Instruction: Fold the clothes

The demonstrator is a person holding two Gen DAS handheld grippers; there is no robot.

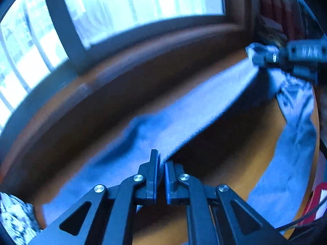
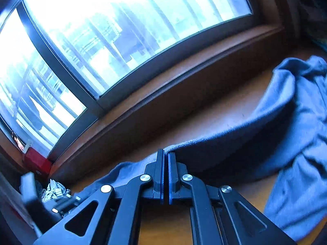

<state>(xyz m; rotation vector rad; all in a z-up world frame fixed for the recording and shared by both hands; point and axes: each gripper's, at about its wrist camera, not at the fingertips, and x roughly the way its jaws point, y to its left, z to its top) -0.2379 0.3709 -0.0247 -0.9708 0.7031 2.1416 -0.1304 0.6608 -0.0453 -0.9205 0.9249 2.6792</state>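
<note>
A blue-grey garment (image 1: 192,110) hangs stretched above a wooden table (image 1: 241,163). My left gripper (image 1: 161,161) is shut on one edge of it. In the left wrist view my right gripper (image 1: 271,58) holds the far corner at the upper right, with cloth bunched around its fingers. In the right wrist view the right gripper (image 2: 166,155) is shut on the garment's hem (image 2: 204,140), and the rest of the cloth (image 2: 296,143) drapes down to the right onto the table (image 2: 214,118). The left gripper (image 2: 55,206) shows blurred at the lower left of that view.
A large window (image 1: 132,6) with a dark frame and a brown wooden sill (image 2: 184,69) runs along the far side of the table. A black-and-white patterned cloth (image 1: 14,214) lies at the left, and a red object (image 2: 37,161) stands by the sill.
</note>
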